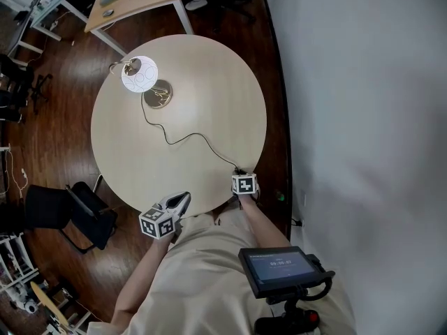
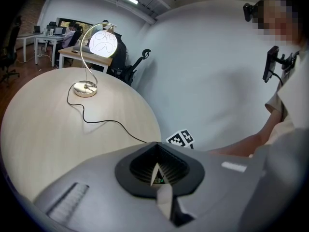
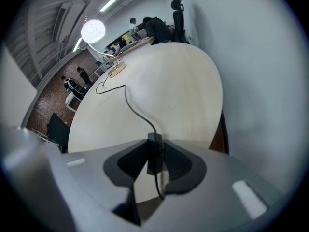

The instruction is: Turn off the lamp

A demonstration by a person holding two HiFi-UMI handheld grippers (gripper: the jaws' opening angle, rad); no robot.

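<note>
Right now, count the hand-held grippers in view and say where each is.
2. The left hand-held gripper hangs shut over the near edge of the table; the right hand-held gripper, at the near right edge, is closed on the inline switch.

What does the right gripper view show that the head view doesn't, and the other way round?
Only the right gripper view: the black cord switch is clamped between the jaws of the right gripper. Only the head view: the left gripper at the table's near edge, and a small screen by the person's lap. Both: the lit lamp, its cord and the round table.
</note>
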